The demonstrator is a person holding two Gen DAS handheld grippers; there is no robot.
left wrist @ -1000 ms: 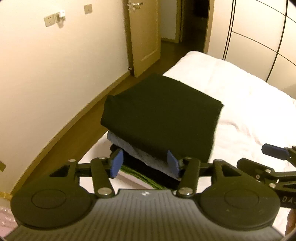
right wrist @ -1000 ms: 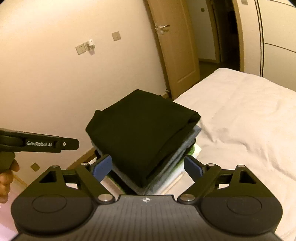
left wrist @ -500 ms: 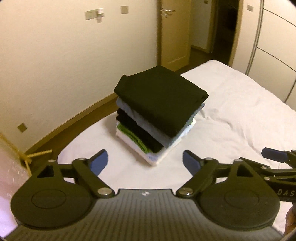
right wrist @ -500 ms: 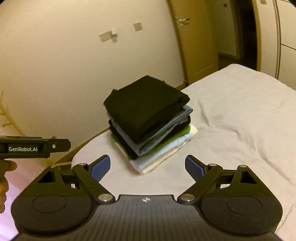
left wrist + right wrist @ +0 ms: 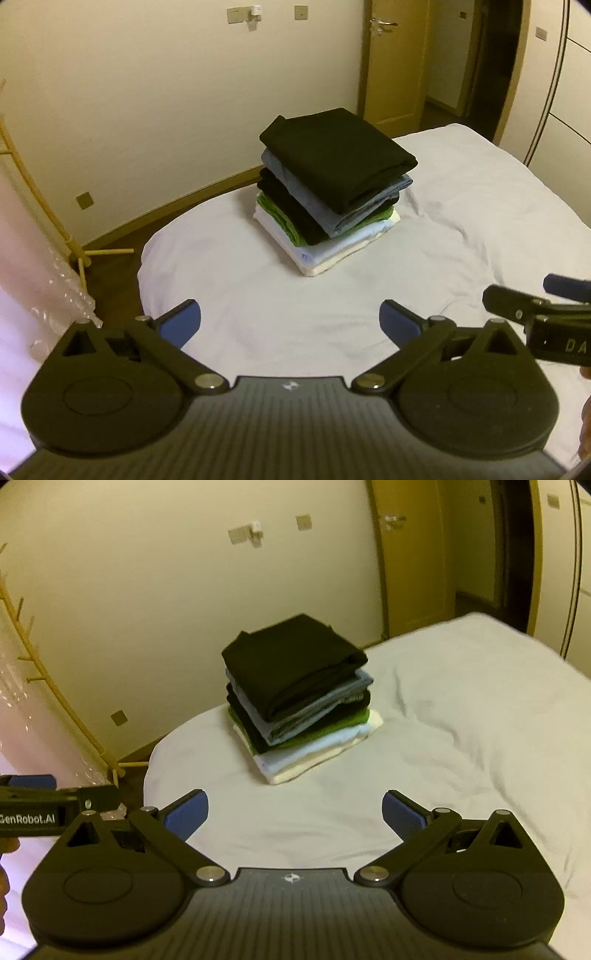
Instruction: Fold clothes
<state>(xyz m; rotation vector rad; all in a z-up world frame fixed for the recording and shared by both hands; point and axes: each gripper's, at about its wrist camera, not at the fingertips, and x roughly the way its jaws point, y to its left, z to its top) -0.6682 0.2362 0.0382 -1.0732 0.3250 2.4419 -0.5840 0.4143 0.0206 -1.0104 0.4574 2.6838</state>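
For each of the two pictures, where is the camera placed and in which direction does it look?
Left wrist: sits on the left gripper, looks down over the white bed at the stack of folded clothes; jaws wide, right gripper at the right edge.
Right wrist: sits on the right gripper, faces the same stack; jaws wide, left gripper at the left edge.
Shared: stack, bed, wooden door.

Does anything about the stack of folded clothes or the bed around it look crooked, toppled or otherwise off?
Nothing stands out. The stack of folded clothes stands upright near the corner of the white-sheeted bed, its black folded garment on top. The layers are slightly staggered at the edges, and the sheet is mildly wrinkled. No garment lies loose.
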